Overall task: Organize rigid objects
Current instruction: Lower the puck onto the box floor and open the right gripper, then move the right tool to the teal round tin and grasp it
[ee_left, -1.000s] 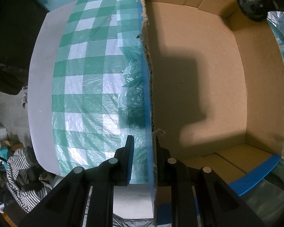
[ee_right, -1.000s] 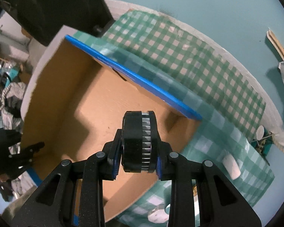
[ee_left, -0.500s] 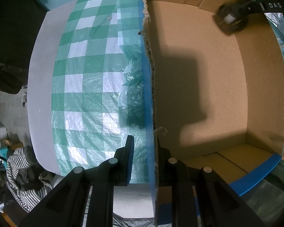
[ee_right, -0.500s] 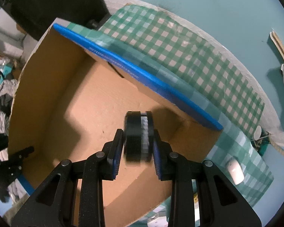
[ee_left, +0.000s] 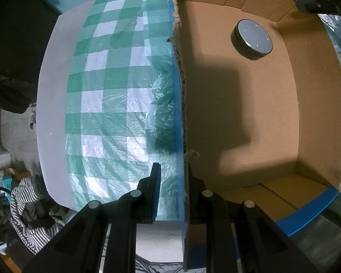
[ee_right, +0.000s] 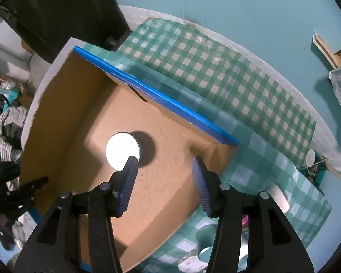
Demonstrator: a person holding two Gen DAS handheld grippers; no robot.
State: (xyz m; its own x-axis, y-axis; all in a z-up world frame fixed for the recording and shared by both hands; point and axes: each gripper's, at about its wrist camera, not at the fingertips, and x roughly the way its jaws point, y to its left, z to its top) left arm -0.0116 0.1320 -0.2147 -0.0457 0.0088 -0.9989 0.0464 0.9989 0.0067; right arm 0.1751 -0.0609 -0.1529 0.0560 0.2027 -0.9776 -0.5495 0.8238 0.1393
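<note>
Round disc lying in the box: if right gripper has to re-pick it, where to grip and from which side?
Judging from both views, the disc lies flat on the cardboard box floor, shiny face up, ribbed rim exposed all round. Grip across the rim at its widest, coming straight down from above; the box walls block a sideways approach. The right gripper is already open just above, beside it.
</note>
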